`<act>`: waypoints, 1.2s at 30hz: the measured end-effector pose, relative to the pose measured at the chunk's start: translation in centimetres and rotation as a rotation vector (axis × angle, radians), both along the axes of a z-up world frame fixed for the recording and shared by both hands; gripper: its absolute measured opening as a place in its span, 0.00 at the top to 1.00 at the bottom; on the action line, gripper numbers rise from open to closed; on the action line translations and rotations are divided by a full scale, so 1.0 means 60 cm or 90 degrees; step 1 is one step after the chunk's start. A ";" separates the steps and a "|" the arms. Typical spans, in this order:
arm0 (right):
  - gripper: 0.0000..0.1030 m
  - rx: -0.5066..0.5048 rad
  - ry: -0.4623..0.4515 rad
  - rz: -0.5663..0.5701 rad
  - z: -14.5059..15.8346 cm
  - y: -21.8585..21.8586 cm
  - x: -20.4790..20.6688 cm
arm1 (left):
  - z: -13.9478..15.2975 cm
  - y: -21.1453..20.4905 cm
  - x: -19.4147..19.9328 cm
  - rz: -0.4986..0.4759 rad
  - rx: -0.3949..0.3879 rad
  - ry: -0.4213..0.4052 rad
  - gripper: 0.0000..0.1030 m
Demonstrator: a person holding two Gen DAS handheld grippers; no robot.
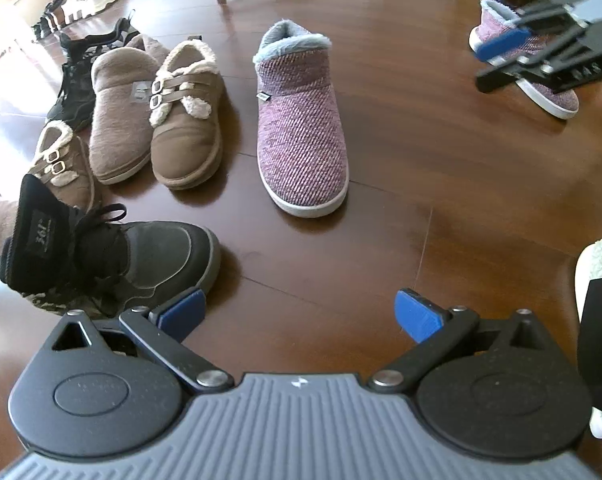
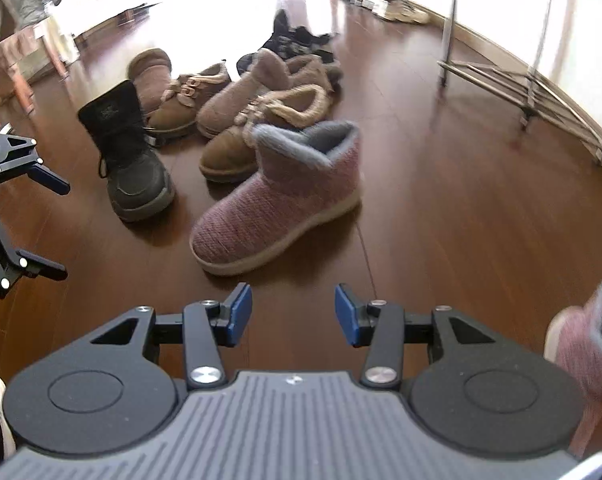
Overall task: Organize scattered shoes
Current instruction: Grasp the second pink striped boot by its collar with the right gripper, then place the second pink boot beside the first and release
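While blurred, second pink slipper [image 2: 585, 364] sits cropped.

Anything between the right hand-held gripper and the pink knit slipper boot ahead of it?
No. The right wrist view shows only bare wooden floor between the right hand-held gripper and the pink knit slipper boot.

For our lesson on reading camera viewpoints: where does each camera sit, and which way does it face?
Left wrist: sits behind the open left gripper, low over the wooden floor, facing the purple knit shoe; right gripper shows at upper right.
Right wrist: sits behind the open right gripper, facing the same purple knit shoe side-on; left gripper shows at left.
Shared: purple knit shoe, black boot, brown shoes.
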State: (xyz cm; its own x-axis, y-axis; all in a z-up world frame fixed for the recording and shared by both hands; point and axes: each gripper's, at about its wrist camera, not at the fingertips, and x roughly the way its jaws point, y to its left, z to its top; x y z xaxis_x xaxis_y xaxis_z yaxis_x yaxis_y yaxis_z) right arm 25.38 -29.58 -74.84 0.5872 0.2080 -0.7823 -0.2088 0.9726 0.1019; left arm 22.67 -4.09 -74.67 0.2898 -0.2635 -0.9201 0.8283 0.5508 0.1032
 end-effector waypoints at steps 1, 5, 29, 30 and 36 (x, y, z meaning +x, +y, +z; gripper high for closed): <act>0.58 -0.002 -0.004 0.011 0.001 0.004 0.010 | 0.001 0.001 0.000 0.002 -0.001 0.000 0.01; 0.55 -0.010 -0.021 0.055 0.006 0.022 0.049 | 0.004 0.000 0.008 0.008 0.000 -0.001 0.01; 0.76 -0.098 0.077 0.326 -0.113 0.088 0.261 | 0.008 -0.006 0.036 0.045 0.014 0.004 0.01; 0.82 -0.086 0.079 0.344 -0.107 0.081 0.257 | 0.009 -0.007 0.035 0.045 0.014 0.005 0.01; 0.84 -0.066 0.105 0.456 -0.079 0.030 0.194 | 0.007 -0.025 0.030 0.028 0.018 0.011 0.01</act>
